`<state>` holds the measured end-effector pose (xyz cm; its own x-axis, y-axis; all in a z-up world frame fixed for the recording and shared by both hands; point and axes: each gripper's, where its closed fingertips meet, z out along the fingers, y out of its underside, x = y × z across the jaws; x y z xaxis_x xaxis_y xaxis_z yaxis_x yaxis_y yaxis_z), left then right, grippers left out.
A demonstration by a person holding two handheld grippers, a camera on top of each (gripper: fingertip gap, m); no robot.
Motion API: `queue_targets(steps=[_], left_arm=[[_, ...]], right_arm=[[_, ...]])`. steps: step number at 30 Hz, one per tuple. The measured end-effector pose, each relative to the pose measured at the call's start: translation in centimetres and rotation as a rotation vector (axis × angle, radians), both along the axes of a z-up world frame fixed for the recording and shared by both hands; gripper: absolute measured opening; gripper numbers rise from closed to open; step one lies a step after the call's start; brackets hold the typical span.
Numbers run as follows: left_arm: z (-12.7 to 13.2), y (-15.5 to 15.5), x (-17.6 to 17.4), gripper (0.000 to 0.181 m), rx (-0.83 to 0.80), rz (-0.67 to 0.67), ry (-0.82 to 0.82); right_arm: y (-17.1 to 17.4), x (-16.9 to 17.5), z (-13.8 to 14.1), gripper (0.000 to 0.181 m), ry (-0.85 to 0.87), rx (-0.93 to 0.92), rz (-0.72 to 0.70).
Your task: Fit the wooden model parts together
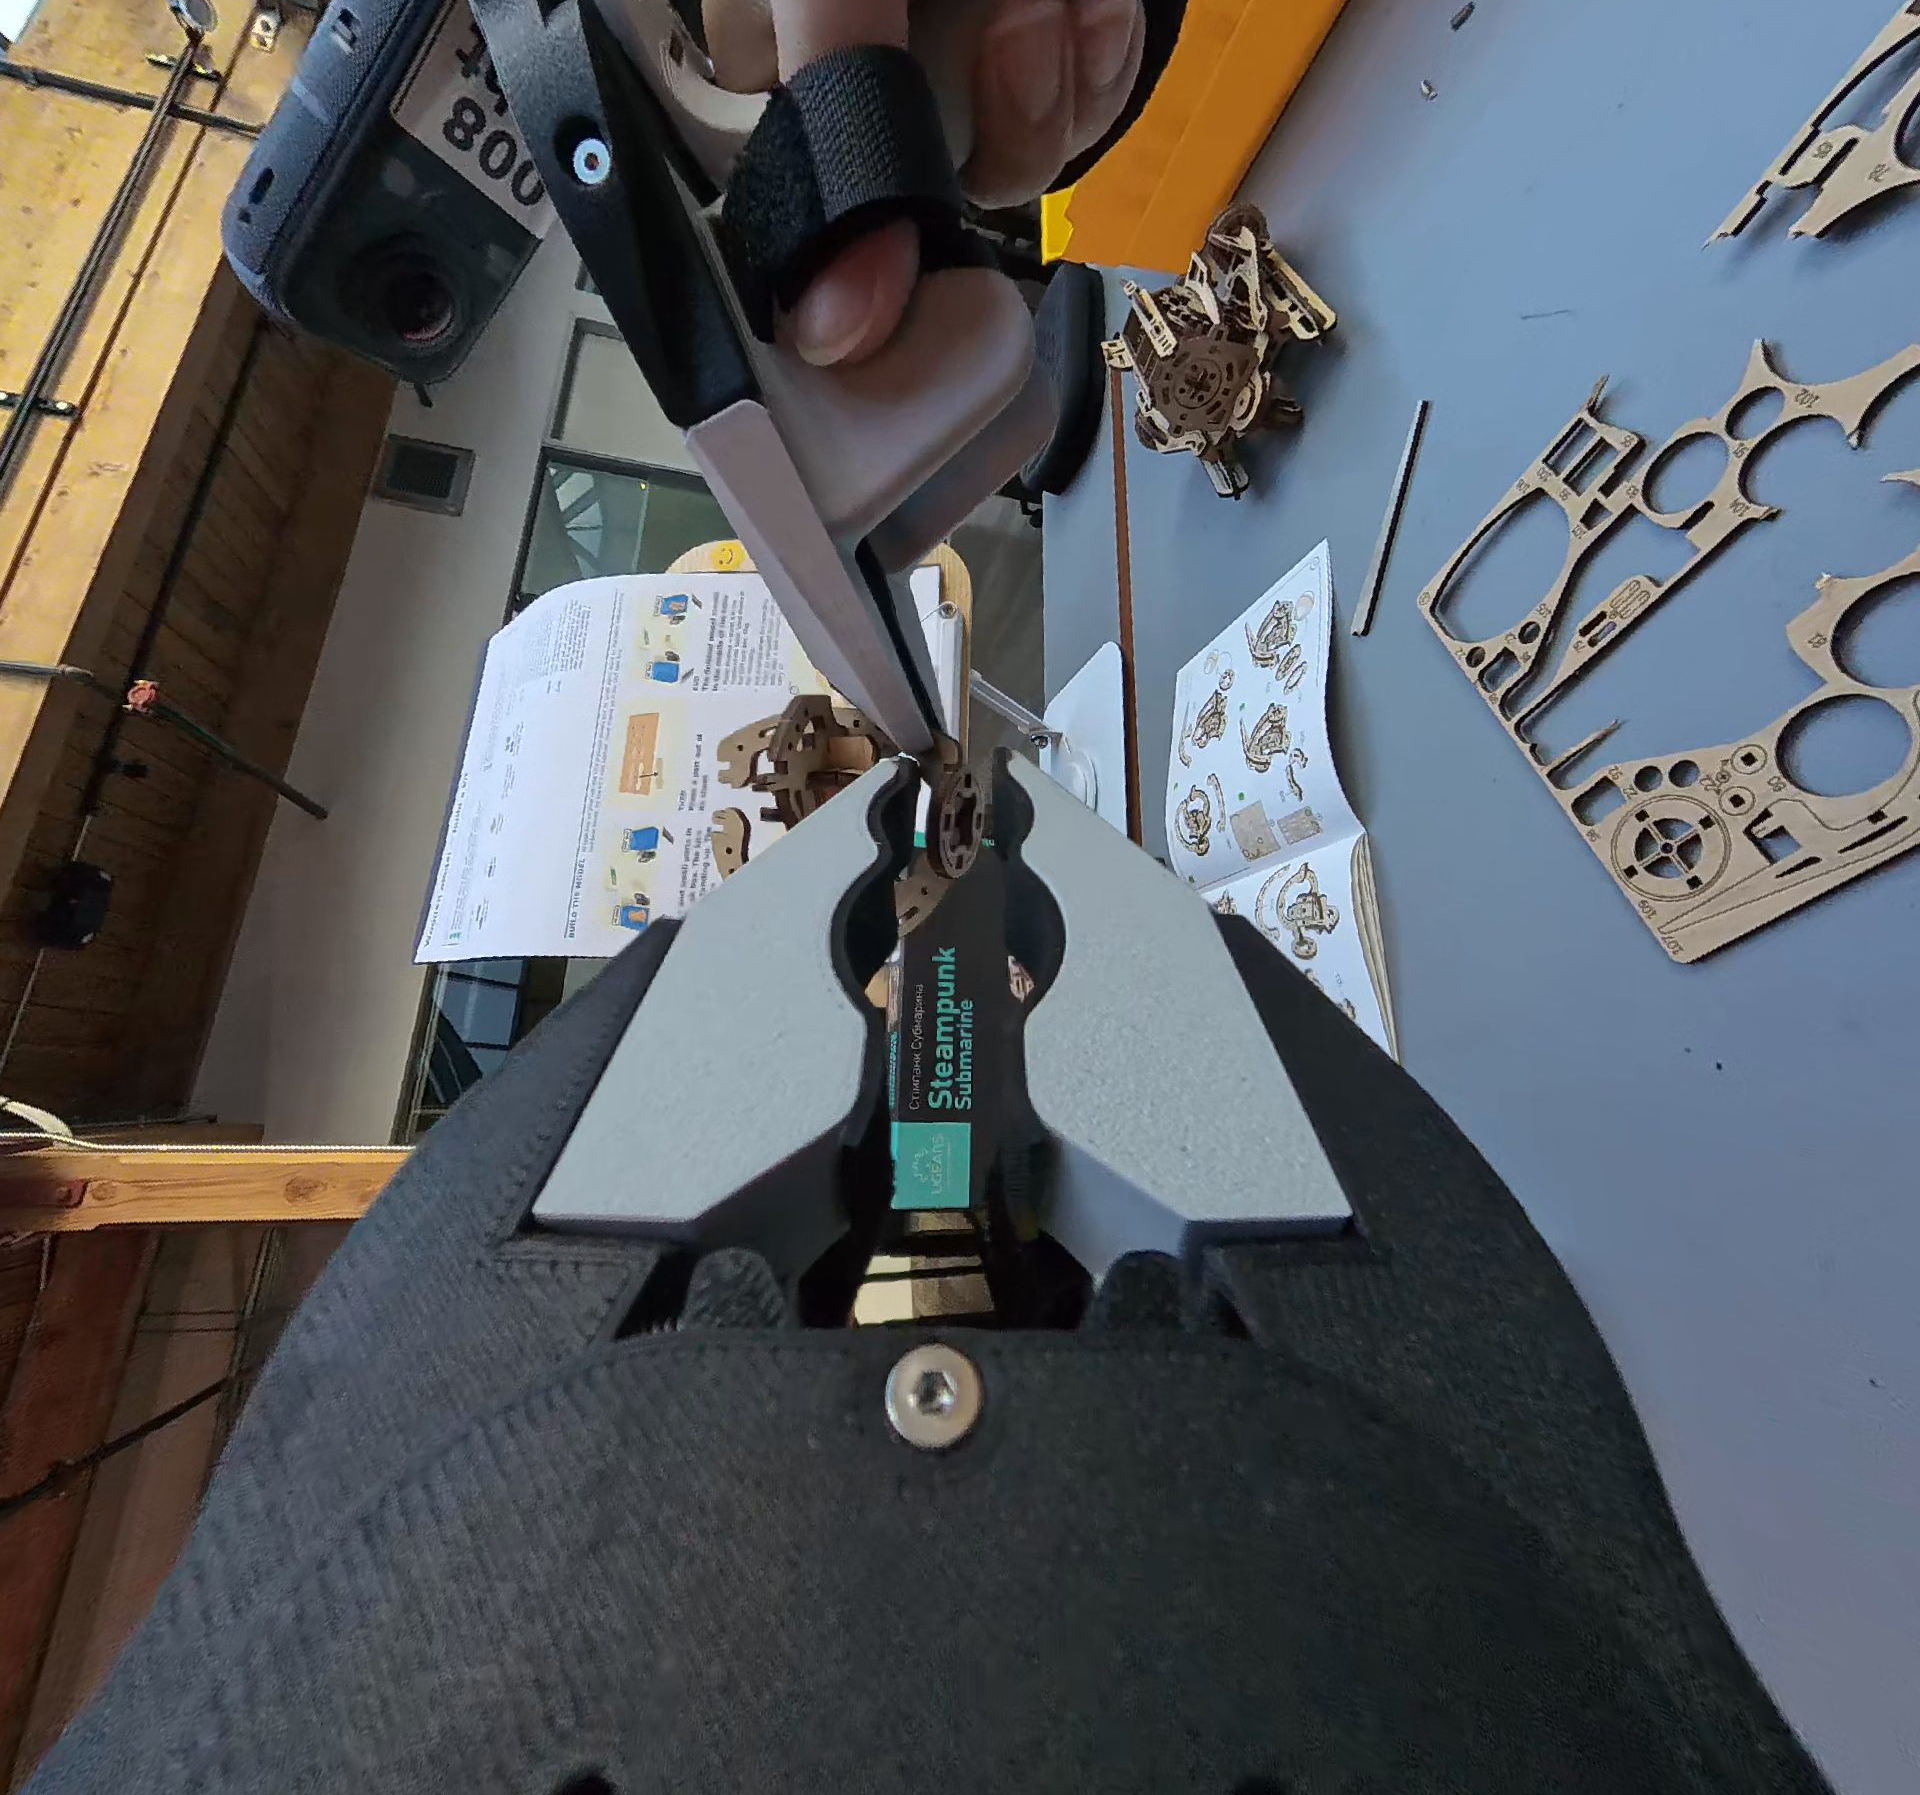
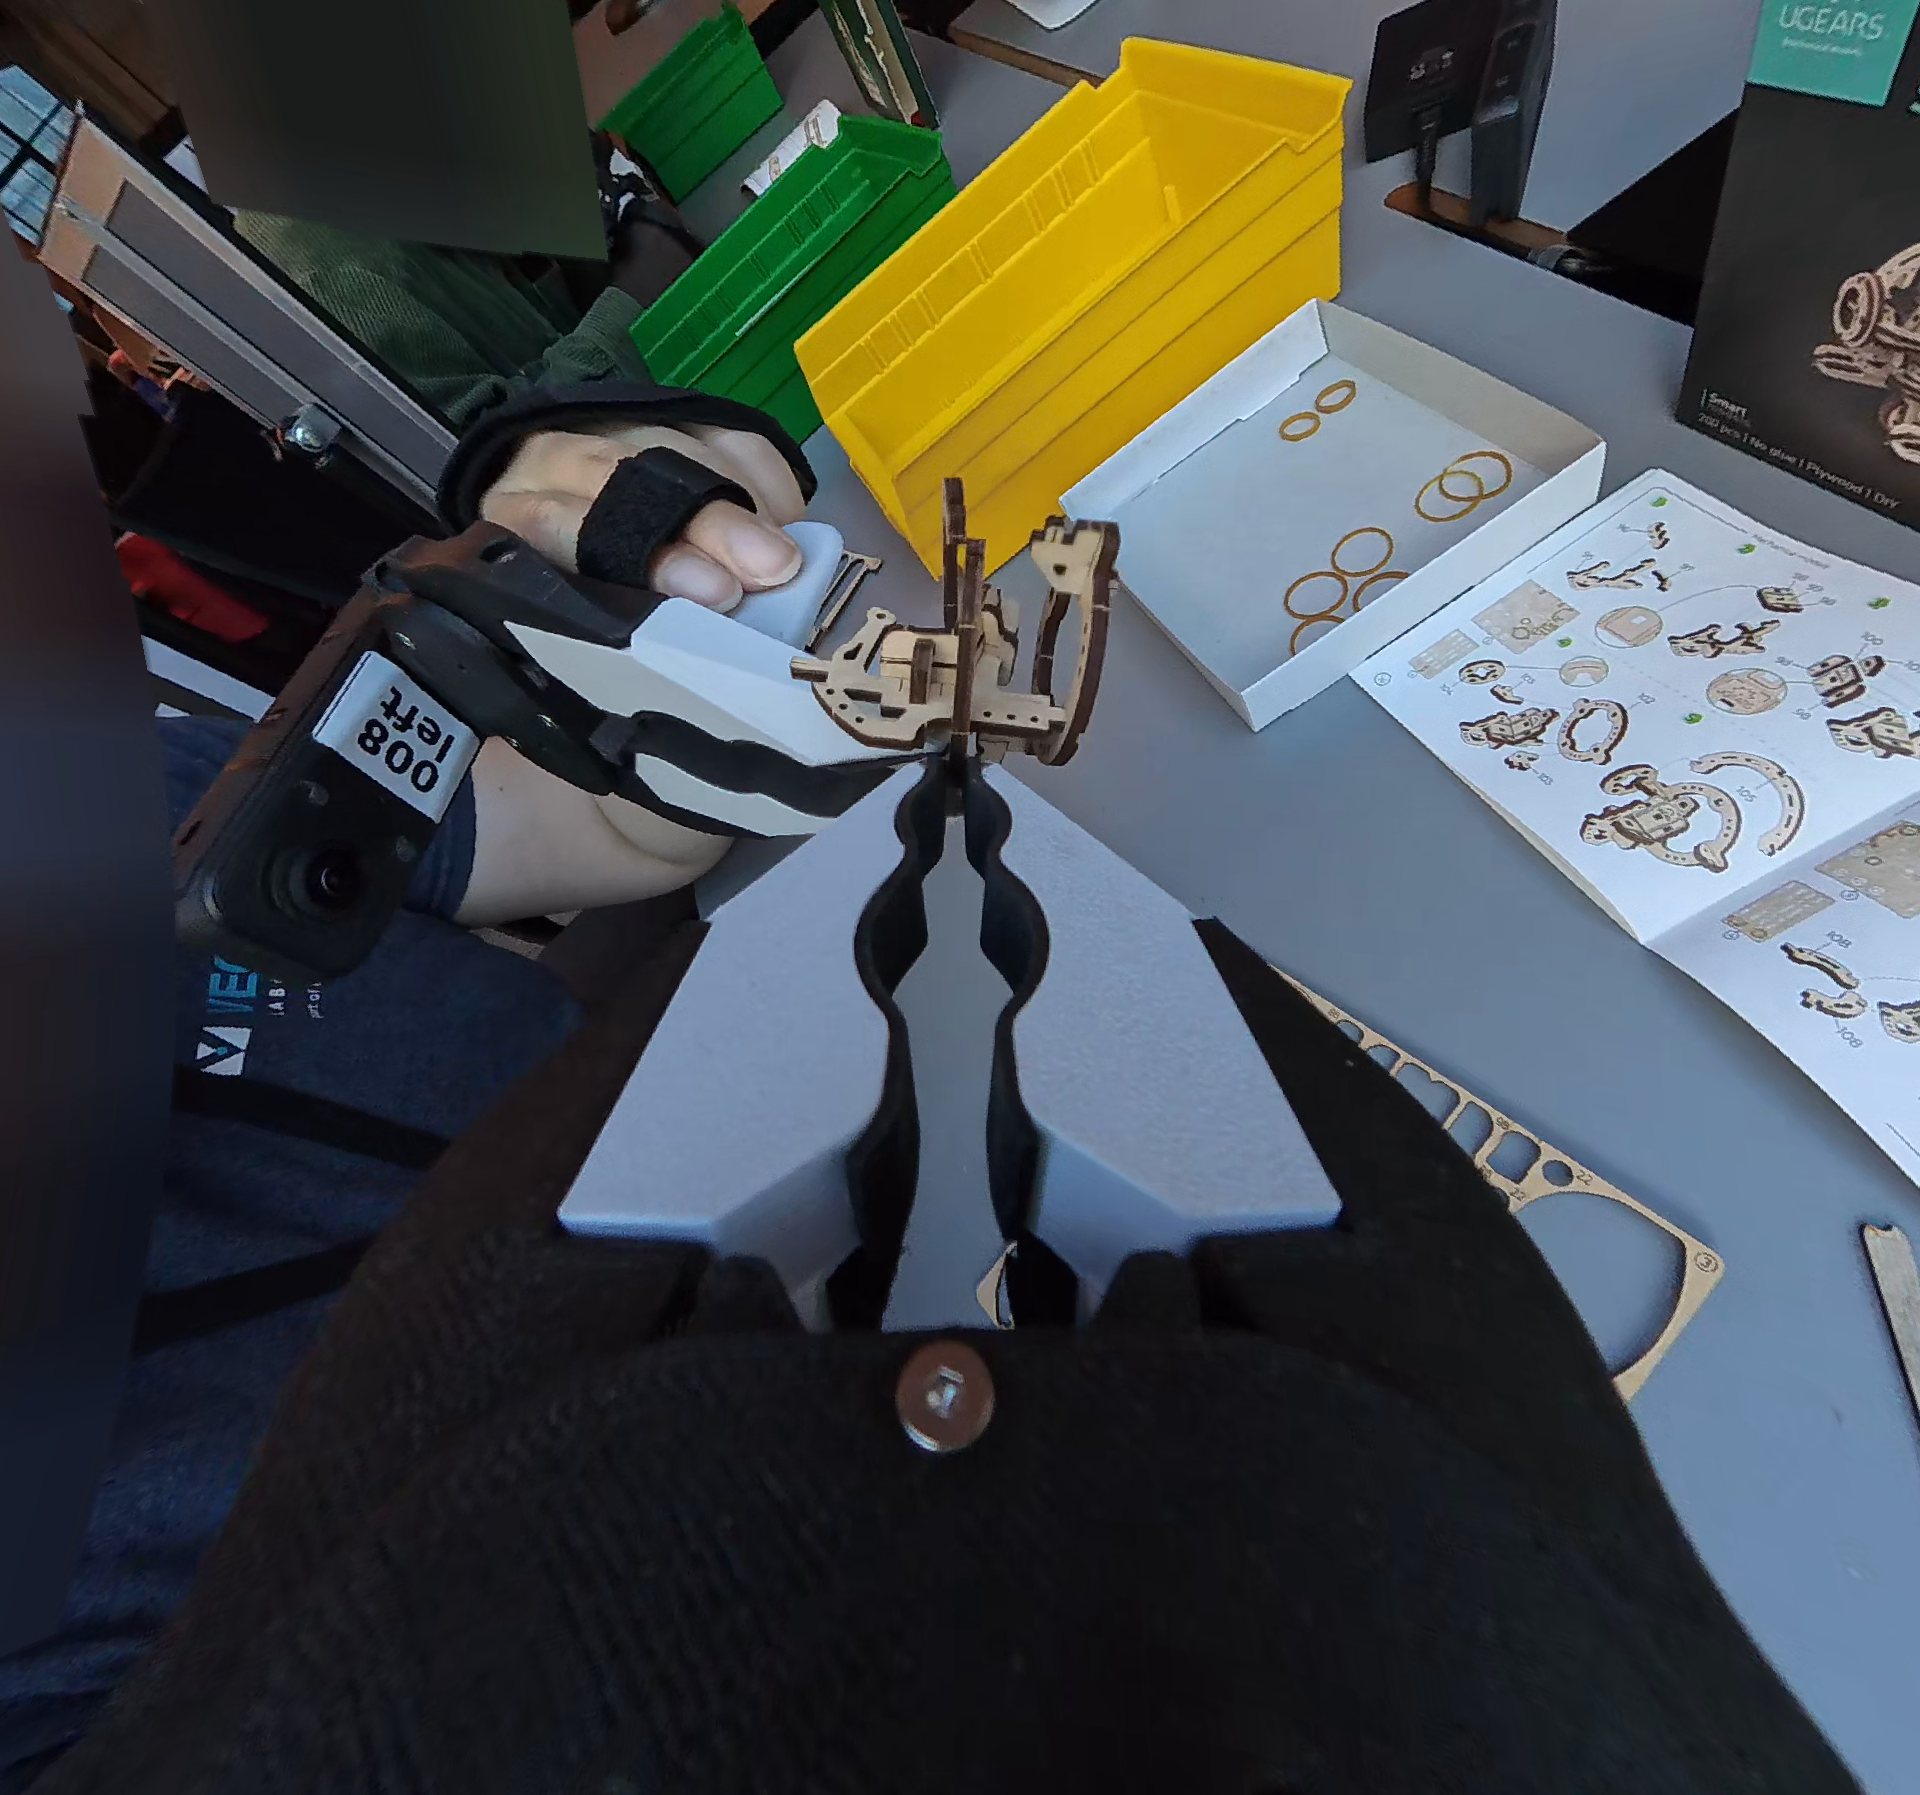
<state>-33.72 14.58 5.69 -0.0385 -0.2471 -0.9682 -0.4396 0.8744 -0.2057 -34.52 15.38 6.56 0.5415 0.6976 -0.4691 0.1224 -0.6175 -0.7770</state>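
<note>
A small wooden sub-assembly (image 2: 966, 665) of laser-cut parts is held in the air between both grippers, above the grey table (image 2: 1299, 862). My right gripper (image 2: 956, 763) is shut on a thin plate at its lower edge. My left gripper (image 2: 883, 753) comes in from the left with its fingers nearly together at the assembly's side. In the left wrist view a round wooden part (image 1: 956, 810) sits between the left gripper's tips (image 1: 951, 766), and the rest of the assembly (image 1: 800, 758) shows behind the left finger. The right gripper (image 1: 925, 737) reaches down from above to the same spot.
A yellow bin (image 2: 1091, 291) and green bins (image 2: 800, 259) stand behind. A white tray (image 2: 1195, 498) holds several rubber rings. An open instruction booklet (image 2: 1662, 706), a product box (image 2: 1829, 239), punched plywood sheets (image 1: 1662, 654) and another wooden model (image 1: 1216, 363) lie on the table.
</note>
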Motion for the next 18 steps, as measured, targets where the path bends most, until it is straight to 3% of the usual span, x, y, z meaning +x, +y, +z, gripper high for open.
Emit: queue_targets(steps=[12,15,18], left_arm=[[0.7,-0.1,0.0,0.012,0.039,0.001,-0.037],[1.7,-0.9,-0.6,0.012,-0.016,-0.036,-0.074],[4.4,-0.5,-2.6,0.004,-0.215,-0.067,-0.204]], right_arm=[[0.3,0.8,0.5,0.002,0.015,0.010,-0.043],[0.3,1.2,0.8,0.002,0.032,0.019,-0.050],[0.2,1.9,1.5,0.002,0.066,0.039,-0.065]])
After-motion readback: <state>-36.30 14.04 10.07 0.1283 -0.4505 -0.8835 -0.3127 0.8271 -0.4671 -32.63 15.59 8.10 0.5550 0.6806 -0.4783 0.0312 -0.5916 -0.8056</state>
